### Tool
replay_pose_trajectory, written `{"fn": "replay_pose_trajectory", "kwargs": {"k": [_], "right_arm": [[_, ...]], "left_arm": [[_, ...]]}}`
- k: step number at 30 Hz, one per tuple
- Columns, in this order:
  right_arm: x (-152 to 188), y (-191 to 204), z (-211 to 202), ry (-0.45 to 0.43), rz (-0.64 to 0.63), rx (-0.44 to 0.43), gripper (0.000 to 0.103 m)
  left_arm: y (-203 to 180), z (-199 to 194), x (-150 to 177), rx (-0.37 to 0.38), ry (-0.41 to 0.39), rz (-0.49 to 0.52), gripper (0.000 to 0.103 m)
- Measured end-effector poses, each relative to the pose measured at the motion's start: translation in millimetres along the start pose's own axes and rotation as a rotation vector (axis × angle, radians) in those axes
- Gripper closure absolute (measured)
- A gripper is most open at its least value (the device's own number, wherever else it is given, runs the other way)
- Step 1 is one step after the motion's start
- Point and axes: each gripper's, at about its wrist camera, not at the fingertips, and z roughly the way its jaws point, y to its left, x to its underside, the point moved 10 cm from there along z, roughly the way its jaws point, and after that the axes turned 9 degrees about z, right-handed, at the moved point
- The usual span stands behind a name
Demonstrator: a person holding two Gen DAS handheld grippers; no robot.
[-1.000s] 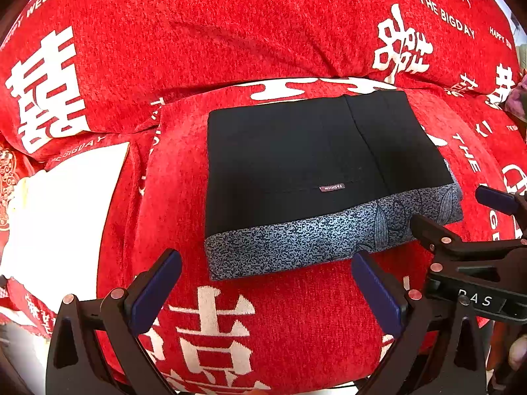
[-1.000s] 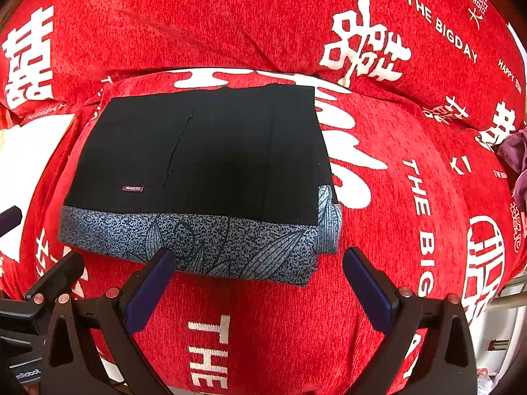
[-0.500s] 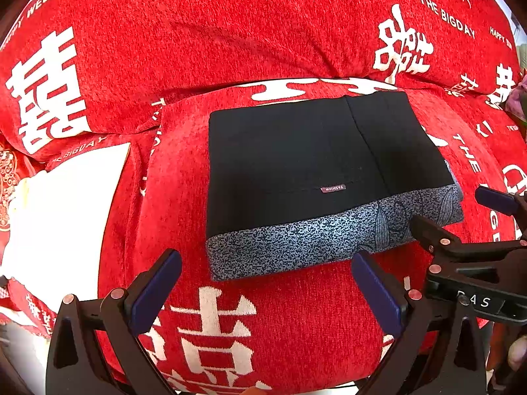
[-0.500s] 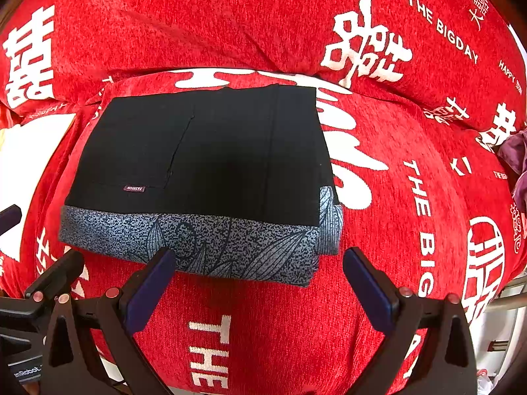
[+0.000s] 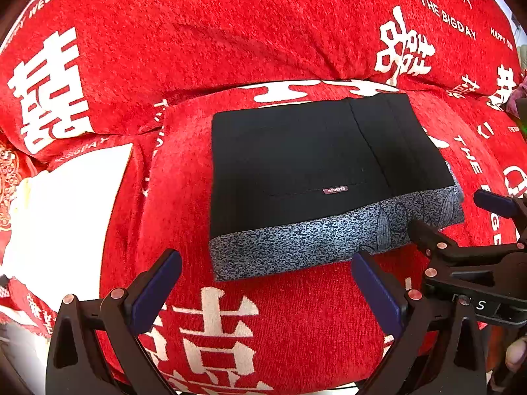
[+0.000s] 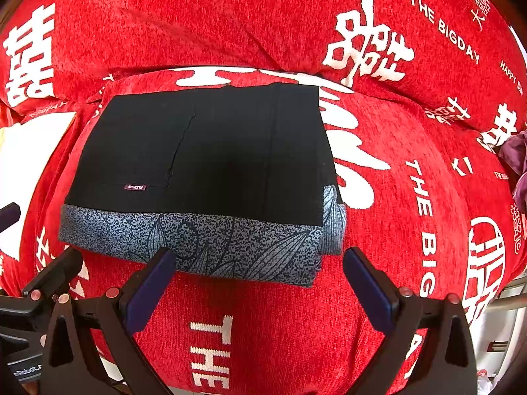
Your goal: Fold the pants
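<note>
Left wrist view: the pants [image 5: 316,168] lie folded into a flat, squared rectangle on a red cushion [image 5: 270,309] printed with white characters. The upper layer is plain black, with a seam running down its right part and a small label [image 5: 335,190] reading FASHION upside down; a grey speckled band with a leaf pattern [image 5: 296,247] runs along the near edge. The sides of the fold look straight and the corners neat, save at the right end, where in the right wrist view a grey layer [image 6: 333,220] sticks out a little past the black. The bundle sits toward the middle of the cushion, with bare red fabric open on all sides and a second red cushion [image 5: 214,33] rising behind it. A white patch [image 5: 66,204] shows at far left, and a bit of purple cloth [image 6: 517,158] lies at the right edge, well apart from the pants. The left gripper [image 5: 266,291] hovers just short of the grey band, its blue-padded jaws spread wide and holding nothing, the pants' near left corner lying ahead between them. The right gripper [image 6: 260,283] is likewise spread wide and empty; its left fingertip [image 6: 158,265] overlaps the grey band in the picture, and whether it touches cannot be told, while the right finger stands on open red beyond the pants' right corner. Each gripper shows at the edge of the other's view, close side by side
</note>
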Motion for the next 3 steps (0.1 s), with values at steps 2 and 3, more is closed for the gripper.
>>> {"fn": "replay_pose_trajectory", "kwargs": {"k": [2, 3], "right_arm": [[1.0, 0.4, 1.0, 0.002, -0.001, -0.002, 0.001], [1.5, 0.6, 1.4, 0.003, -0.001, -0.003, 0.001]], "left_arm": [[0.5, -2.1, 0.3, -0.009, -0.009, -0.001, 0.000], [0.9, -3.0, 0.0, -0.009, -0.013, -0.002, 0.000]]}}
